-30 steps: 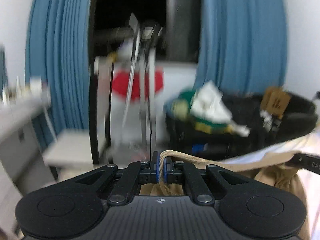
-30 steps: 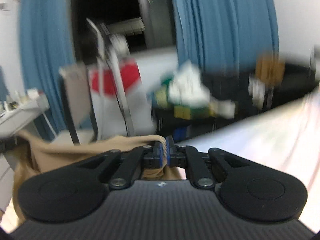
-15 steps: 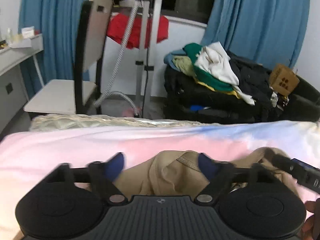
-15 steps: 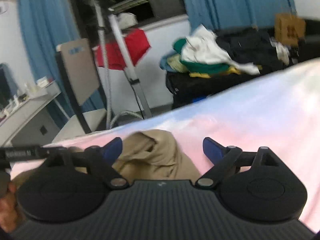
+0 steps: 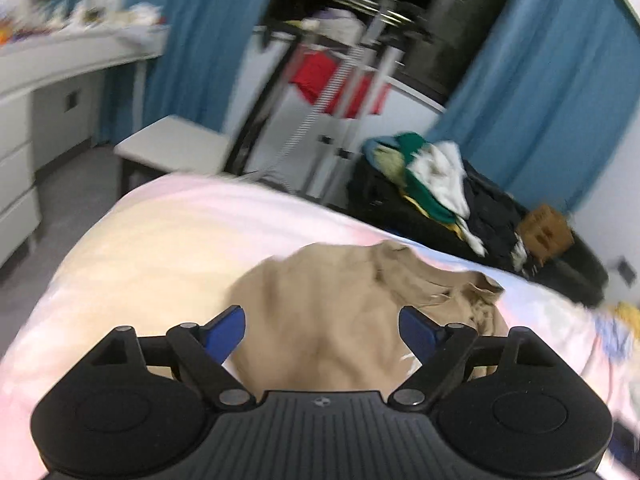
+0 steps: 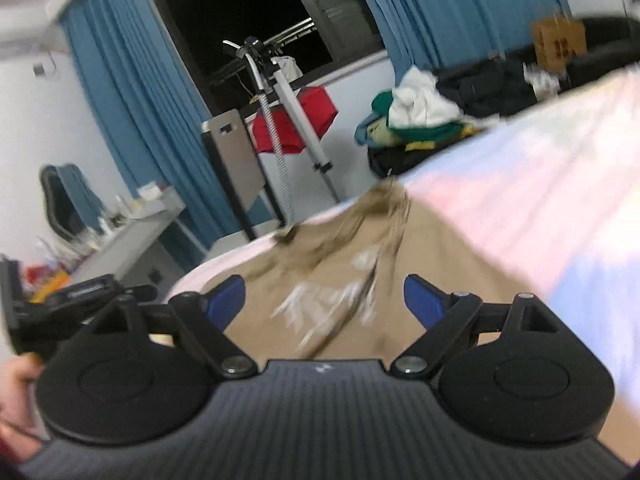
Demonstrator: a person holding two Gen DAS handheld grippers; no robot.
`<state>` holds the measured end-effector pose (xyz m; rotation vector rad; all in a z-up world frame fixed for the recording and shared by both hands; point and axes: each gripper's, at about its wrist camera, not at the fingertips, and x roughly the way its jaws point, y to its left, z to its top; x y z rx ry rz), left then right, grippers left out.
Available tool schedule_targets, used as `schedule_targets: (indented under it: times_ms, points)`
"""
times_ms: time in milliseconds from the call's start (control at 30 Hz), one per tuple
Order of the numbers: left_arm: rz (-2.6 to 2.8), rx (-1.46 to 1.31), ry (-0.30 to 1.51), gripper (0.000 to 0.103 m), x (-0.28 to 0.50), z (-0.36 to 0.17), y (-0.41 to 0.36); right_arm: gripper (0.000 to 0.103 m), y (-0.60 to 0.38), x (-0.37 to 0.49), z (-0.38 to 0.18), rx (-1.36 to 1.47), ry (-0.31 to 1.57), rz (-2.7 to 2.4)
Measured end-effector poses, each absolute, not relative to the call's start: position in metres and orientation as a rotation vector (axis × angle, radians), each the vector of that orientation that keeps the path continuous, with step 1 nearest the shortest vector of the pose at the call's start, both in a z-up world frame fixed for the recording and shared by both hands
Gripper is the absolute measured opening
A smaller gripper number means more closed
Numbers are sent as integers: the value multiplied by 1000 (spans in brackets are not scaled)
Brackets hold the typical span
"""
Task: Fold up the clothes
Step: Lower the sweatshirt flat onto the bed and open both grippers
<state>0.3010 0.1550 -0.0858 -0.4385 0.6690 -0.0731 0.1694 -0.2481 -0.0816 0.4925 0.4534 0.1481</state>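
Observation:
A tan shirt [image 5: 340, 300] lies spread on a bed with a pink and pale blue sheet [image 5: 160, 240]. My left gripper [image 5: 322, 330] is open and empty, just above the shirt's near part. In the right wrist view the same tan shirt [image 6: 380, 264] shows a white print and a rumpled far end. My right gripper [image 6: 324, 300] is open and empty above it. The left gripper's body [image 6: 80, 292] shows at the left edge of the right wrist view.
A heap of clothes [image 5: 436, 184] lies on a black sofa beyond the bed. A garment steamer stand [image 6: 280, 120] and a chair [image 6: 236, 160] stand near the window. A white desk [image 5: 60, 64] is at the left. Blue curtains hang behind.
Both grippers were shut on the shirt's edge a second ago. They opened, let the shirt drop onto the bed, and now hover over it.

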Motion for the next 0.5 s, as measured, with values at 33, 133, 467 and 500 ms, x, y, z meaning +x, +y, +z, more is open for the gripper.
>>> schedule_targets:
  times_ms: [33,133,467,500]
  points:
    - [-59,-470,682,83,299,-92,163,88,-247,159,-84,513,474,145]
    - [-21,-559,722,73,294,-111,185,72,-250,141,-95,575,519,151]
    - [39,-571,721,40,351,-157,184,44,-265,166,-132,636,539,170]
    - [28,-516,704,32,358,-154,173,44,-266,168,-133,627,535,162]
